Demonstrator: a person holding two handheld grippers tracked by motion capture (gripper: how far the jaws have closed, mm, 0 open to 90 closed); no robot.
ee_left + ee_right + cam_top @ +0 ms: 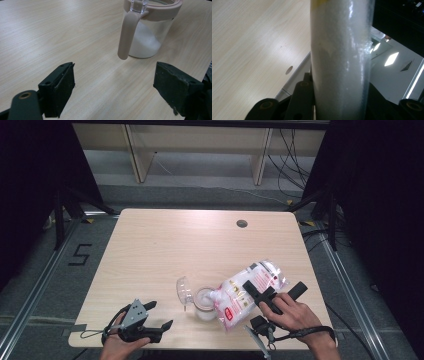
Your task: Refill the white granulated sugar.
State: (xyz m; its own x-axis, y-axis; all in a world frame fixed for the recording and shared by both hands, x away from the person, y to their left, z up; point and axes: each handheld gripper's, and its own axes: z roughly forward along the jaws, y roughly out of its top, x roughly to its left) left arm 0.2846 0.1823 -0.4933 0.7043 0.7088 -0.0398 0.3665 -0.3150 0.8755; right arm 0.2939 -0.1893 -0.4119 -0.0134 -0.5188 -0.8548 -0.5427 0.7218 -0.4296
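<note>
A clear jar (204, 301) with a pinkish rim stands near the table's front edge, and its clear lid (184, 290) is flipped open to the left. White powder lies in the jar (146, 42), and a pinkish handle (127, 35) hangs down its side. A plastic bag of white powder (247, 292) is tilted with its lower corner at the jar's mouth. My right gripper (257, 292) is shut on this bag (339, 50). Left of the jar, my left gripper (160, 315) is open and holds nothing, its jaws (115, 87) wide apart and pointing at the jar.
The wooden table (165, 245) has a round cable hole (242, 223) at the back right. Beyond the table stand wooden shelf legs (137, 155) and loose cables (292, 150) on the floor. Dark curtains close in both sides.
</note>
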